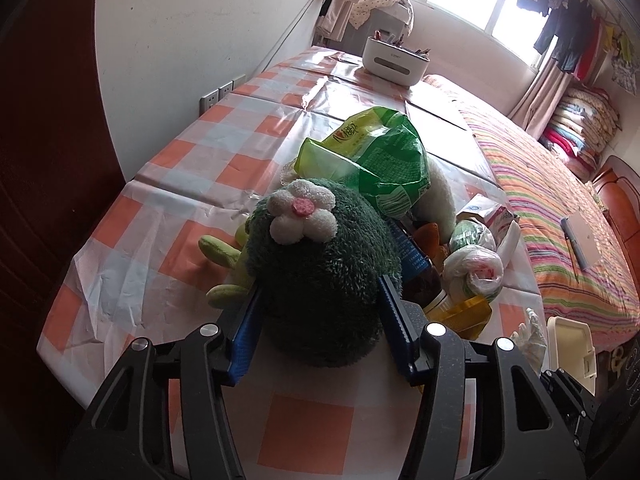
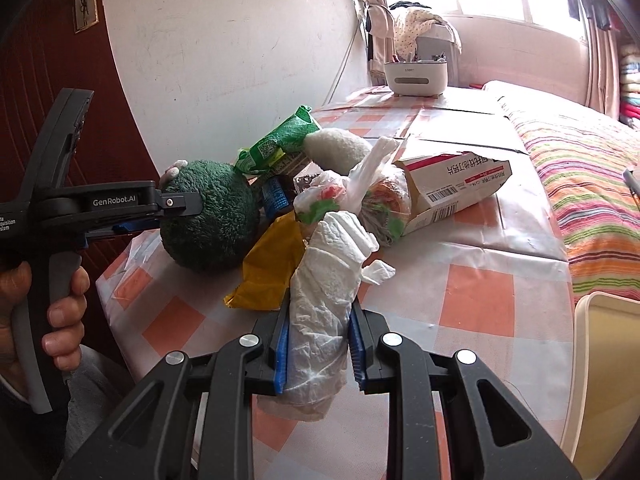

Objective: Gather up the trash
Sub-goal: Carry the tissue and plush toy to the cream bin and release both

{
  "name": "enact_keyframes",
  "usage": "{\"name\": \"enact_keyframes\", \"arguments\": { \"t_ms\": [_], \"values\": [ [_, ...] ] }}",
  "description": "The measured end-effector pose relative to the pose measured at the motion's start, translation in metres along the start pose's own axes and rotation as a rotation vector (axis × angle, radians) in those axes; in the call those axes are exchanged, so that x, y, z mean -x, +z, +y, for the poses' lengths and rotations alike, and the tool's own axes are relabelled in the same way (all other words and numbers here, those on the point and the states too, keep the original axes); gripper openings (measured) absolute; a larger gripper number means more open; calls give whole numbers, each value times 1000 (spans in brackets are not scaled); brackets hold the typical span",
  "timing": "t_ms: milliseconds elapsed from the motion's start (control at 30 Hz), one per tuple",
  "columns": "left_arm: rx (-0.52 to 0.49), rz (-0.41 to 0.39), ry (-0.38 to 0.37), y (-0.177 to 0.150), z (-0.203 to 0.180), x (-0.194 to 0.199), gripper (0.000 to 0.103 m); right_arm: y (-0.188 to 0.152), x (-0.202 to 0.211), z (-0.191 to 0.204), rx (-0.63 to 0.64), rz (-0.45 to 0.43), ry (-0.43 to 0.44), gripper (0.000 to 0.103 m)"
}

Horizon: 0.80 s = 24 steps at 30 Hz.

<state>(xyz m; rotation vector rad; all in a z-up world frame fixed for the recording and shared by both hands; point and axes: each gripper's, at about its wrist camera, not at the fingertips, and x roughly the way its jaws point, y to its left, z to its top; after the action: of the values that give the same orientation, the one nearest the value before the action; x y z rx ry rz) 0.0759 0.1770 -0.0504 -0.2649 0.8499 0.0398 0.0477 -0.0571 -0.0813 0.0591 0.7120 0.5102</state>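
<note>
- Bedroom setting: desk (image 1: 180,168) under an orange-and-white checked cloth, set against a white wall; bed with striped cover (image 1: 560,216) alongside, bright window behind.
- Left gripper (image 1: 320,312): jaws closed on the dark green plush toy (image 1: 320,280), blue pads pressed into its sides. White flower with pink centre sits on the plush, just ahead of the jaws.
- Right gripper (image 2: 318,344): jaws narrow, clamped on a crumpled white tissue wad (image 2: 328,304) that sticks out forward past the pads.
- Trash heap lies just ahead of both sets of jaws: green snack bag (image 1: 376,156), yellow wrapper (image 2: 268,272), knotted plastic bags (image 2: 340,196), torn white-and-red carton (image 2: 452,184).
- Yellow wrapper lies left of the right jaws, touching the tissue wad.
- White organizer box (image 1: 394,60) stands far ahead of the jaws, well apart from the heap.
- Cream bin rim (image 2: 600,360) is right of the right jaws, at the desk edge.
</note>
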Motion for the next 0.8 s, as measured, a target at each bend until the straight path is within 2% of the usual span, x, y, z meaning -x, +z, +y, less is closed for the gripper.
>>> {"name": "enact_keyframes", "arguments": {
  "t_ms": [100, 200, 367, 500, 800],
  "values": [
    [4, -29, -10, -3, 0, 2, 42, 0, 6, 0, -1, -20, -3, 24],
    [1, -63, -9, -6, -3, 8, 38, 1, 13, 0, 1, -45, -2, 24],
    [-28, -165, 44, -7, -13, 31, 38, 4, 26, -4, 1, -91, -5, 24],
    [-52, -231, 53, -8, -24, 51, 38, 3, 32, -10, -8, -105, -11, 24],
    [-122, -291, -31, -15, -66, 74, 38, 0, 46, -26, -30, -146, -63, 24]
  ]
}}
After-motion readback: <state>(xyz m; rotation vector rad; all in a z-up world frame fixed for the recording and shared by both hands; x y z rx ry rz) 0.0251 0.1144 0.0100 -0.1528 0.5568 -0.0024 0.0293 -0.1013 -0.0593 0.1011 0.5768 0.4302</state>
